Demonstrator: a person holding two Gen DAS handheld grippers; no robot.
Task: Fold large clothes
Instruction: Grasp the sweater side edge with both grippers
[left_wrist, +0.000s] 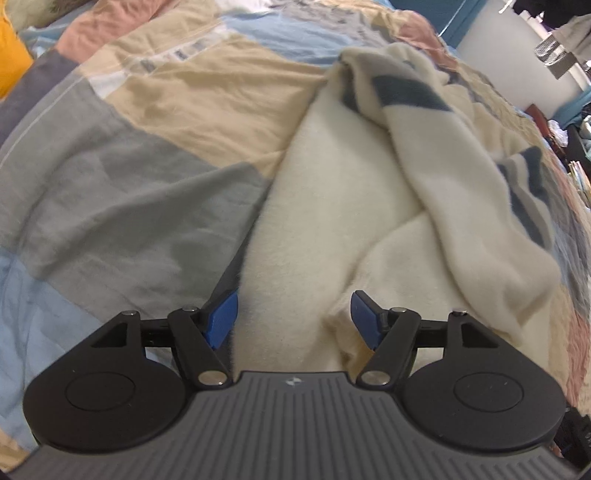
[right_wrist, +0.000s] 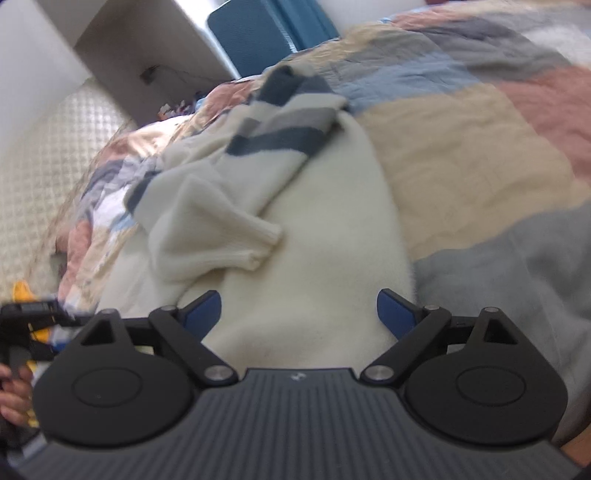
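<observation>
Now one cream sweater (left_wrist: 332, 206) lies on one patchwork quilt (left_wrist: 129, 177), left gripper (left_wrist: 293, 317) and right gripper (right_wrist: 299, 314) both released.

Each gripper (left_wrist: 293, 321) (right_wrist: 299, 314) has blue finger pads, black linkage arms with silver pivot screws, round black discs at four and eight o'clock.

Both wrist views close, angled down, sharing cream sweater (left_wrist: 332, 206), quilt (right_wrist: 480, 166)

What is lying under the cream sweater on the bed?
The cream sweater lies on a patchwork quilt of grey, beige, blue and pink blocks, which shows all around it. Whatever is directly beneath the sweater's body is covered and cannot be seen.
</observation>
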